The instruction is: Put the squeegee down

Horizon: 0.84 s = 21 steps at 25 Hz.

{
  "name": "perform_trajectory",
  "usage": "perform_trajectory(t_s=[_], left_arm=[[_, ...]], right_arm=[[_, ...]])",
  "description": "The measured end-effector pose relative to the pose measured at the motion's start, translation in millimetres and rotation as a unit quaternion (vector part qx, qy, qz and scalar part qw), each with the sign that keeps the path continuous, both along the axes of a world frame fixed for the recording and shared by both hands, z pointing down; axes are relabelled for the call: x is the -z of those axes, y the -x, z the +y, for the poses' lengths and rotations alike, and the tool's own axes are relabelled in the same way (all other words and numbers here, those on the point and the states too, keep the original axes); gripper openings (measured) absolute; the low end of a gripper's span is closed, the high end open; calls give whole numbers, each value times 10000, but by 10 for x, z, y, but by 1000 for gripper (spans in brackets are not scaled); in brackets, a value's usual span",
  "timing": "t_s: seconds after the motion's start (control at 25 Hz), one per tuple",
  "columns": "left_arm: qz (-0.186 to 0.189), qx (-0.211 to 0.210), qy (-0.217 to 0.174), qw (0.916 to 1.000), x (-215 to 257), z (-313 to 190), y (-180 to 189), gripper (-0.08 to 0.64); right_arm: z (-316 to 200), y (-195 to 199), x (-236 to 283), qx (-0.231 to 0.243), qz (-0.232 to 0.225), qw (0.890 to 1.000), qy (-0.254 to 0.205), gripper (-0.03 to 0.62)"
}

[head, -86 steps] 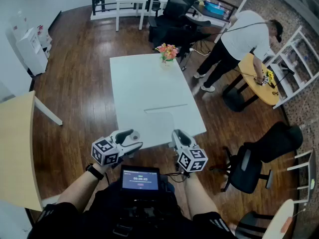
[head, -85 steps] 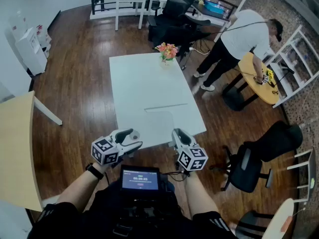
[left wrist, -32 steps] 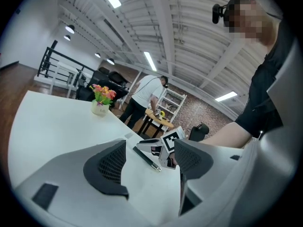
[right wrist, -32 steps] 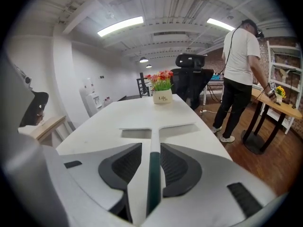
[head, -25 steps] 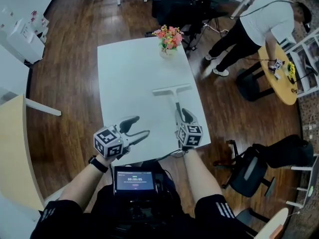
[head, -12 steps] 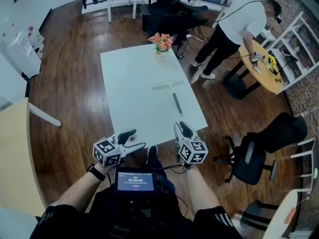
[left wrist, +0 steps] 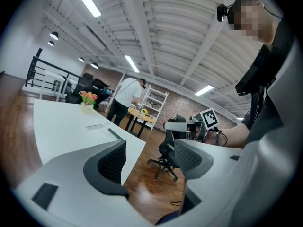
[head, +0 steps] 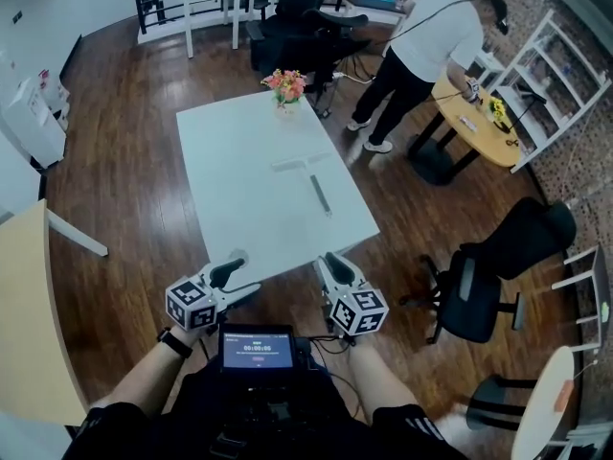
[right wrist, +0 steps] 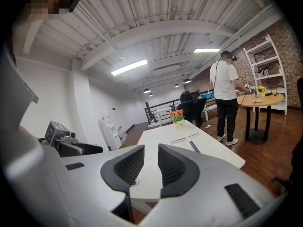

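The squeegee (head: 311,180) lies flat on the white table (head: 239,199), its blade toward the far end and its dark handle pointing back at me. It also shows small in the left gripper view as the squeegee (left wrist: 108,129) and in the right gripper view as the squeegee (right wrist: 191,144). My left gripper (head: 241,274) hovers at the table's near edge, jaws wide apart and empty (left wrist: 149,157). My right gripper (head: 329,263) sits just off the near edge, well short of the handle, with a narrow empty gap between its pads (right wrist: 150,162).
A vase of flowers (head: 284,86) stands at the table's far end. A person (head: 421,41) bends over a round wooden table (head: 479,123) at the right. A black office chair (head: 484,286) is right of me, a pale wooden table (head: 29,314) to the left.
A second ago the right gripper was at the squeegee's handle on the table. It has since pulled back to the near edge, leaving the squeegee lying there. The left gripper drew back too.
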<state>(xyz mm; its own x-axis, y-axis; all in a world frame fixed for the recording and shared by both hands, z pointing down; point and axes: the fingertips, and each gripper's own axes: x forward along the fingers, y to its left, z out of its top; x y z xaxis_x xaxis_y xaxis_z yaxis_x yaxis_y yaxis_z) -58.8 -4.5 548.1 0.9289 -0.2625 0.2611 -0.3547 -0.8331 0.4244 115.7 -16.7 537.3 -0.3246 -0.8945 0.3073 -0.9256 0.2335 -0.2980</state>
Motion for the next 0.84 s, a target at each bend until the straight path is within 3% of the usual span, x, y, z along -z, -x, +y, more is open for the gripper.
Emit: perform_trajectory(t_s=[0.24,0.84], left_arm=[[75,118,-13,9999,67,101,-177,318],[67,207,-49,9998,116,275,-351,318]], right_arm=[[151,-4,75,378,157,9992,18,113],[371,-34,106,731,190,9971,6,104]])
